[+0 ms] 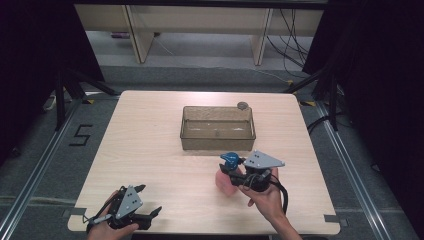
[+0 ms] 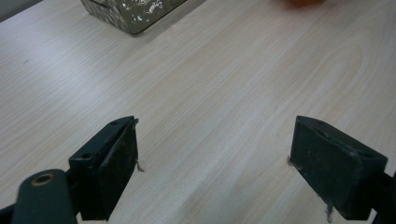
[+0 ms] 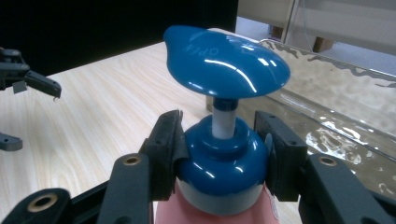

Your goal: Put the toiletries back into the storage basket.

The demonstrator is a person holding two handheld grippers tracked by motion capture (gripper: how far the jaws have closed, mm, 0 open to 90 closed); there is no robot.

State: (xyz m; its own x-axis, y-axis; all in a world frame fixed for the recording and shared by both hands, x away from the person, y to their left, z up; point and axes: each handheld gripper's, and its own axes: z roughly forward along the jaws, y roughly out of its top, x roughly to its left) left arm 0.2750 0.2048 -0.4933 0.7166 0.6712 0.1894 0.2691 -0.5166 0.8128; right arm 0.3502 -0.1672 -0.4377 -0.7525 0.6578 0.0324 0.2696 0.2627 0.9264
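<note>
On my left, the left gripper (image 1: 141, 201) rests at the table's (image 1: 150, 140) near edge, jaws spread wide over bare wood. Further right, my right gripper (image 3: 219, 144) clamps the blue collar of a pink pump bottle (image 3: 223, 154), apparently standing just before the clear tub (image 1: 218, 128).

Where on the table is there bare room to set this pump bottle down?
The widest bare stretch is the table's left half, between the clear tub and the left gripper, open. It is crowded where the right gripper clamps the pump bottle close in front of the tub.
</note>
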